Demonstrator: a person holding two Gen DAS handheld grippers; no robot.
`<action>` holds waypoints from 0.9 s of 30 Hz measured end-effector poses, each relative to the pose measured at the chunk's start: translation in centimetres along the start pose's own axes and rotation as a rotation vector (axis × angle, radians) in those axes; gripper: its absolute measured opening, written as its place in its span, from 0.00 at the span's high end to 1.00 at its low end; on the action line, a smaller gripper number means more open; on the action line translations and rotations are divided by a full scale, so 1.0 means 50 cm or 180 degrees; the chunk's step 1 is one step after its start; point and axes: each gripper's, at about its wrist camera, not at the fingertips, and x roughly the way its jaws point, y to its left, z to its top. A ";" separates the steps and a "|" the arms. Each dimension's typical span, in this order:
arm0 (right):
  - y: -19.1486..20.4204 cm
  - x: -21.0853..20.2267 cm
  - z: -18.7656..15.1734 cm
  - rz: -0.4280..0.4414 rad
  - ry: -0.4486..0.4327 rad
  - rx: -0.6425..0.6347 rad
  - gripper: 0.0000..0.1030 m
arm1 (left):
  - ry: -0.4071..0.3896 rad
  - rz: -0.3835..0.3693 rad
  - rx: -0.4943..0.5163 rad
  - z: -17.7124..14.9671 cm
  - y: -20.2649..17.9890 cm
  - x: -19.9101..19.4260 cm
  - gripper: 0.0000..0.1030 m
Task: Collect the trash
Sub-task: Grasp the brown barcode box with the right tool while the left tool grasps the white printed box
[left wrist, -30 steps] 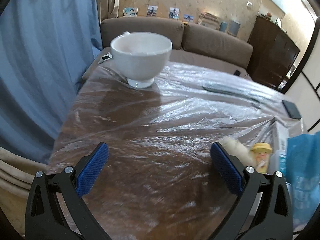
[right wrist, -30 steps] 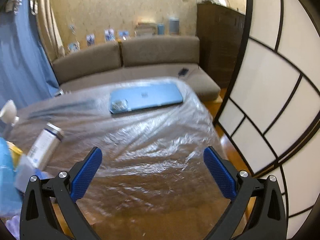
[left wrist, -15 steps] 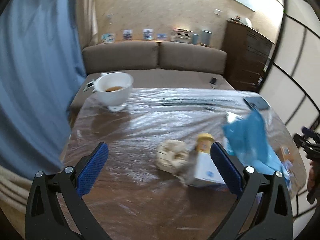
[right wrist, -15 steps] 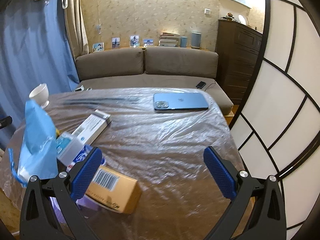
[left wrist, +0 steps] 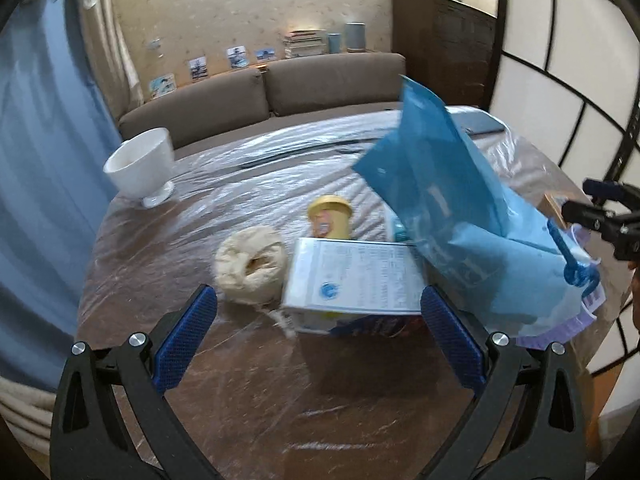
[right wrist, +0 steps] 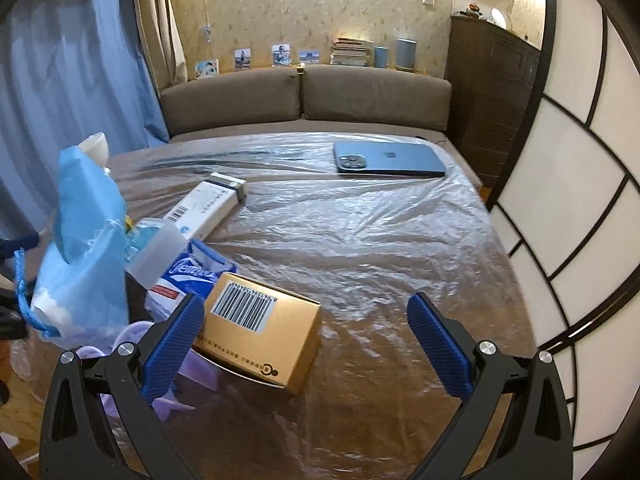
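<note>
A blue plastic bag [left wrist: 472,216] stands crumpled on the plastic-covered table [left wrist: 248,368], also in the right wrist view [right wrist: 84,264]. Beside it lie a white box [left wrist: 352,276], a yellow-lidded cup [left wrist: 330,216] and a beige crumpled wad [left wrist: 250,264]. The right wrist view shows a gold barcoded box [right wrist: 258,328], a long white box [right wrist: 208,204], a blue-white tissue pack [right wrist: 188,280] and a clear tub [right wrist: 156,250]. My left gripper [left wrist: 320,336] is open and empty just before the white box. My right gripper [right wrist: 306,344] is open and empty, its left finger by the gold box.
A white bowl [left wrist: 140,168] stands at the table's far left. A blue phone [right wrist: 390,160] lies at the far right. A brown sofa [right wrist: 304,100] runs behind the table, a blue curtain [left wrist: 36,160] at left, a paper screen [right wrist: 572,200] at right.
Both grippers have pulled back from the table, so the bag and trash pile came into view. The left one swung right from the bowl toward the white box. Both jaws stayed open.
</note>
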 end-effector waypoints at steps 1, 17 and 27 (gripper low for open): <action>0.000 0.004 0.000 0.0026 0.0001 0.0023 0.04 | -0.0031 -0.0035 0.0008 0.001 -0.003 0.003 0.01; -0.011 0.018 -0.002 0.0455 0.0168 0.0403 0.04 | 0.0093 0.0034 0.0047 -0.006 -0.037 0.045 0.01; -0.006 0.047 -0.020 0.0543 0.0184 0.0480 0.22 | 0.0058 -0.0033 -0.0093 -0.023 -0.034 0.048 0.12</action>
